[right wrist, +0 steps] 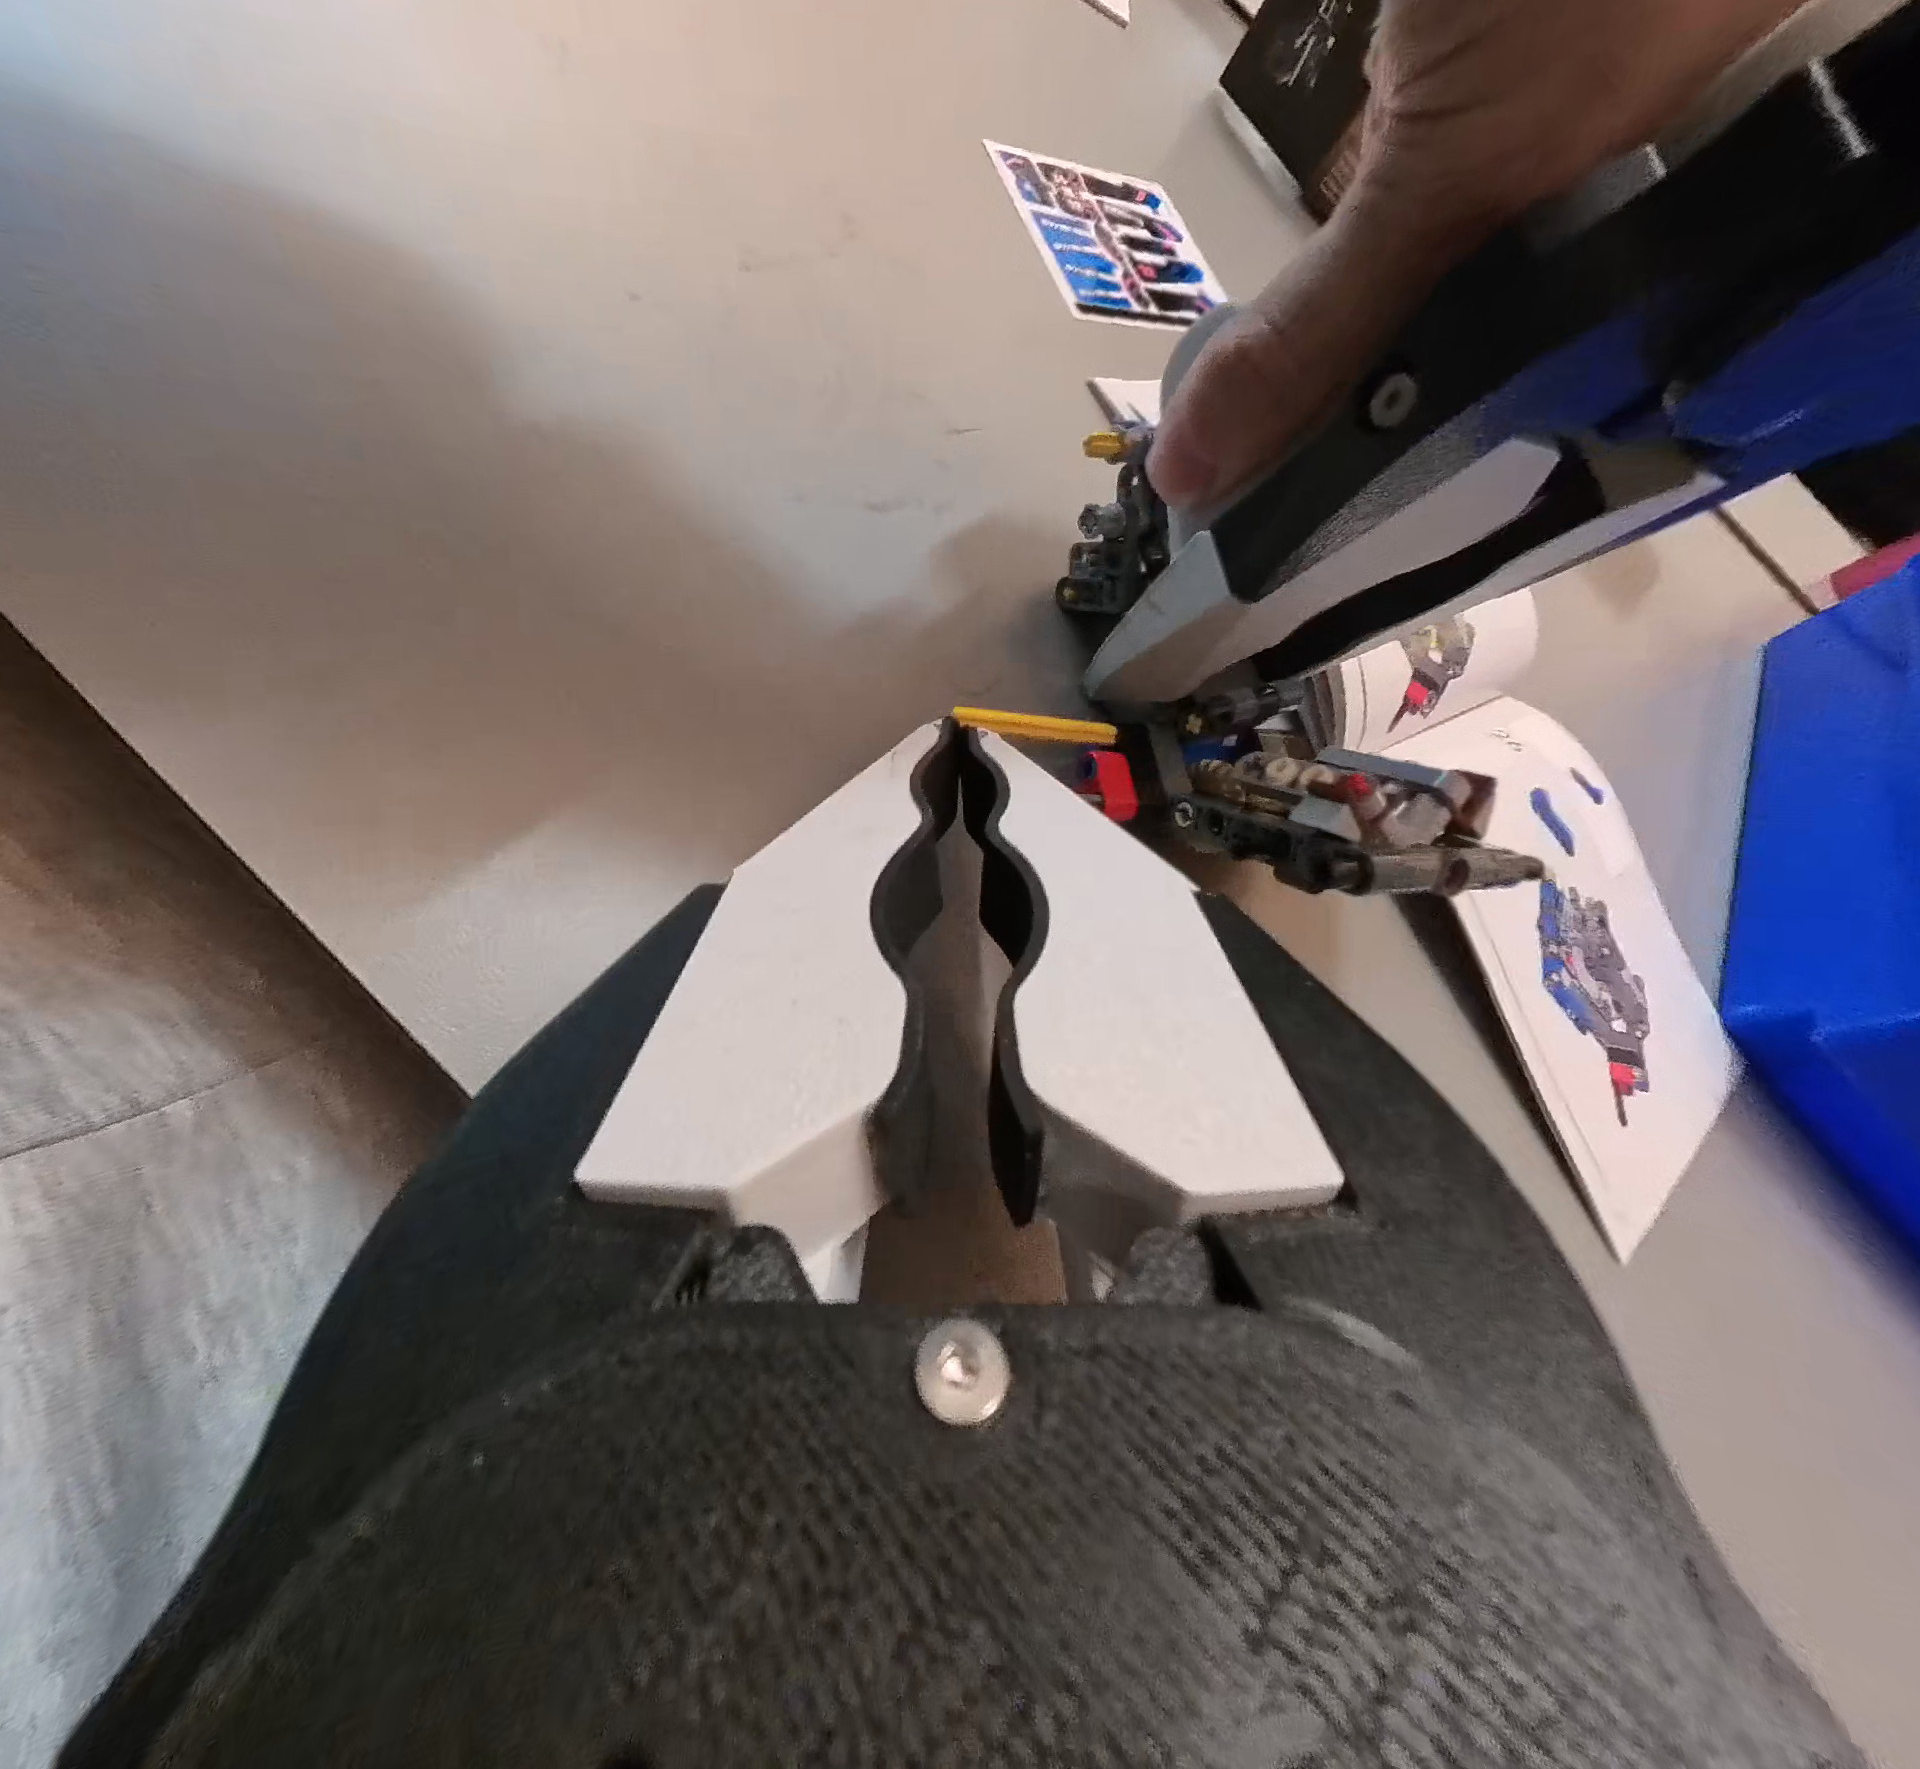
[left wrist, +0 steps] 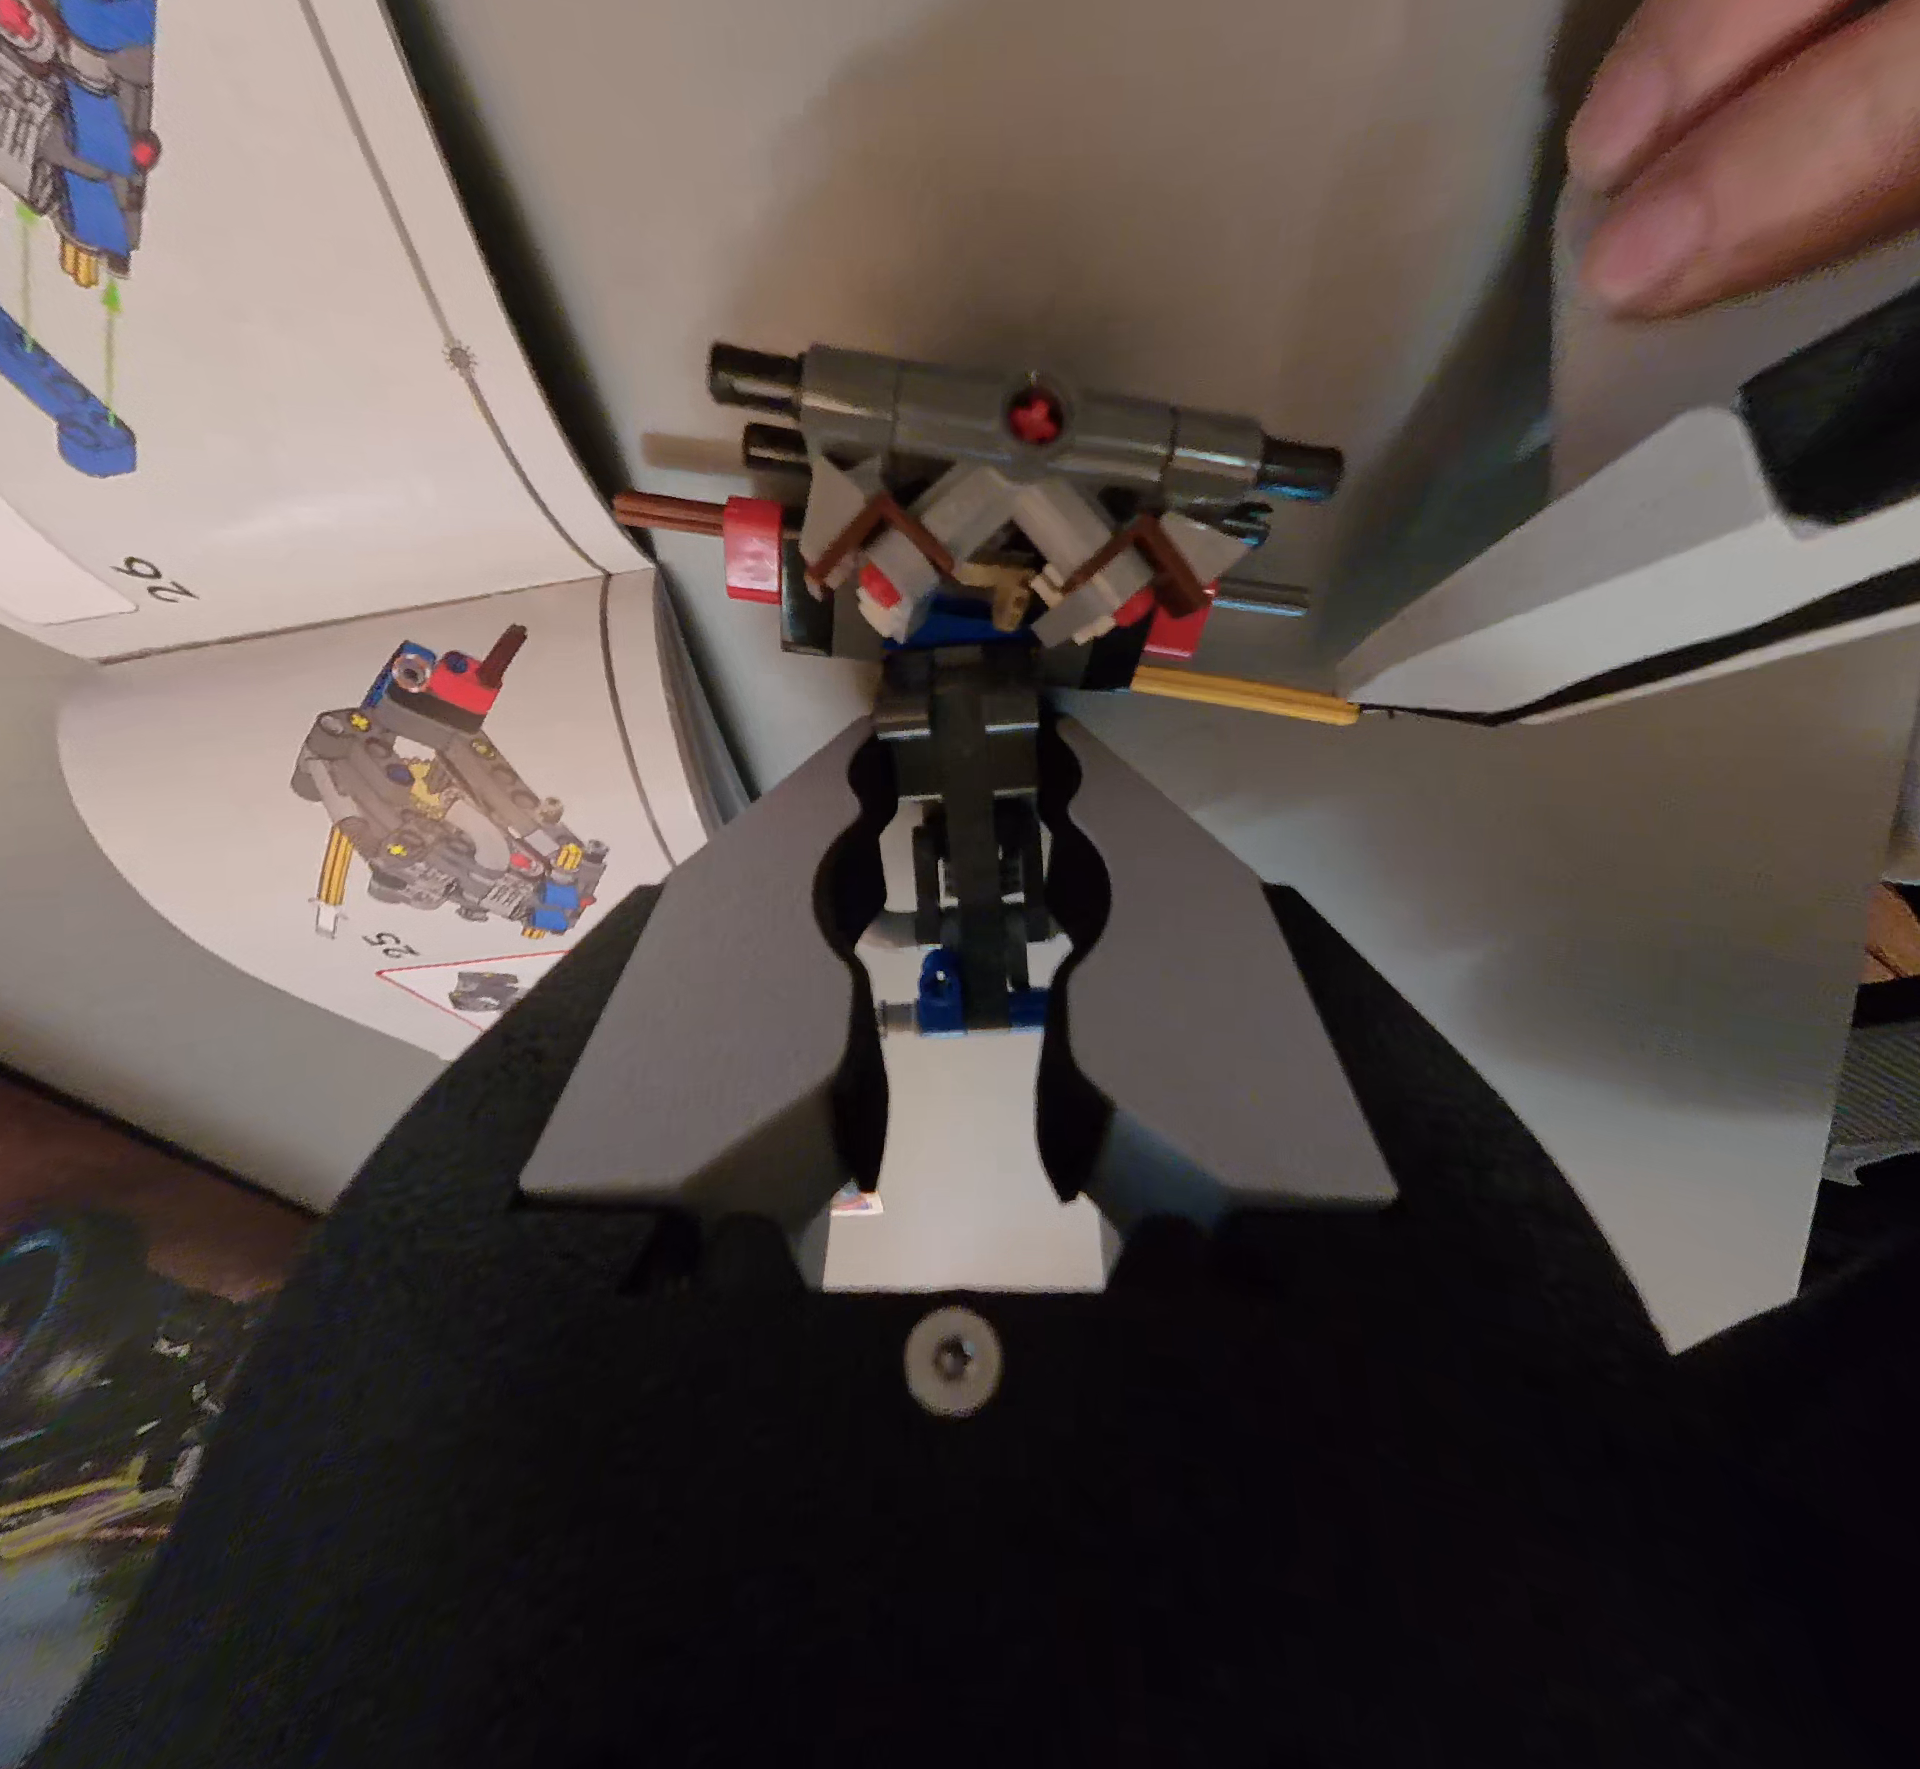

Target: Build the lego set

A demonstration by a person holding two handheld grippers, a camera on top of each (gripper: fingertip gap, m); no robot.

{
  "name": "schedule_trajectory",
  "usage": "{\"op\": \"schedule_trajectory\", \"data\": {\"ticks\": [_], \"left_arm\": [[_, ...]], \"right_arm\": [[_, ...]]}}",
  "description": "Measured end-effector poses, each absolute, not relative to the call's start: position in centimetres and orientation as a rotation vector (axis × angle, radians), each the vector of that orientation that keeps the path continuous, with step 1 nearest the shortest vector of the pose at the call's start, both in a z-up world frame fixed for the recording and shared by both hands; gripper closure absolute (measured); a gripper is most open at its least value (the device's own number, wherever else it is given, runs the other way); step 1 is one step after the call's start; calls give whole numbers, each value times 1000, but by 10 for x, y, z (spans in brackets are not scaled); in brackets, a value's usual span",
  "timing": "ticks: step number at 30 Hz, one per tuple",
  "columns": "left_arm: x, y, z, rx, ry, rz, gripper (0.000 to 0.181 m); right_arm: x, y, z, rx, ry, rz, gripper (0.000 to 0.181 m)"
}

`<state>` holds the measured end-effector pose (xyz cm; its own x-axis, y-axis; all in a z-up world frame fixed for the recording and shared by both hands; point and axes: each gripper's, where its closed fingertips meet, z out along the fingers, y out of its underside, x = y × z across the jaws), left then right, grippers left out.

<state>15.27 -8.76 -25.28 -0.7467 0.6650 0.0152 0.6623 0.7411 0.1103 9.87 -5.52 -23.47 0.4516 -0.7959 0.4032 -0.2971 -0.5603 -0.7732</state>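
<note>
The lego model (left wrist: 997, 535) sits on the grey table (left wrist: 1039, 109), its black stem clamped between the left gripper (left wrist: 961, 732) fingers. At three o'clock, the right gripper (right wrist: 961, 732), closed tight, pinches a yellow axle (right wrist: 1034, 727) entering the model's side; instruction booklet (left wrist: 343, 493) at nine.

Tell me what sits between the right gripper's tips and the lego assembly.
Only the yellow axle: the right gripper pinches one end, and the other end enters the lego assembly held by the left gripper. Both wrist views show it.
</note>
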Motion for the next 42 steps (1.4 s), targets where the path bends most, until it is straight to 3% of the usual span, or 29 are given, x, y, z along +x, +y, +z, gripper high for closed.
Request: {"op": "schedule_trajectory", "data": {"ticks": [19,25,35,42], "left_arm": [[154,-89,-253,1085,2893,202,158],[153,-89,-253,1071,2893,212,158],[153,-90,-253,1063,2897,232,158],[153,-89,-253,1060,2897,231,158]], "right_arm": [[96,-53,-232,-2018,941,-915,181],[99,-50,-231,-2006,962,-932,172],[104,-51,-233,-2038,960,-961,181],[106,-50,-232,-2015,993,-950,174]]}}
